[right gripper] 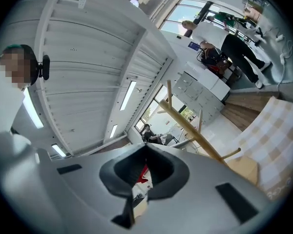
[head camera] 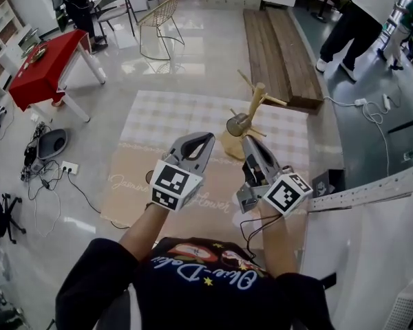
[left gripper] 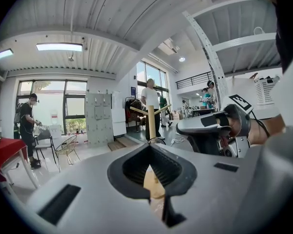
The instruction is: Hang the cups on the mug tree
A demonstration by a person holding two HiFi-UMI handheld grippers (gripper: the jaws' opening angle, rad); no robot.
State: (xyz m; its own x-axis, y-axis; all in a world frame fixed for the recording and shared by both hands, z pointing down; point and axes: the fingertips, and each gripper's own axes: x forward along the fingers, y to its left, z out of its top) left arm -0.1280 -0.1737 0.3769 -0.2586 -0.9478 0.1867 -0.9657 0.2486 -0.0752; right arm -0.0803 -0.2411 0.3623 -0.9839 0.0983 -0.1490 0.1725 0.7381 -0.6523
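Left claw [head camera: 204, 138] and right claw [head camera: 247, 140], both closed empty, hover near the mug tree [head camera: 257, 99] bearing a metal cup [head camera: 237, 124], wire chair [head camera: 158, 16] beyond.

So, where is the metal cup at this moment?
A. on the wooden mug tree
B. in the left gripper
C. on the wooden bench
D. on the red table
A: the head view shows the metal cup hanging on a peg of the mug tree, which stands on the checked mat.
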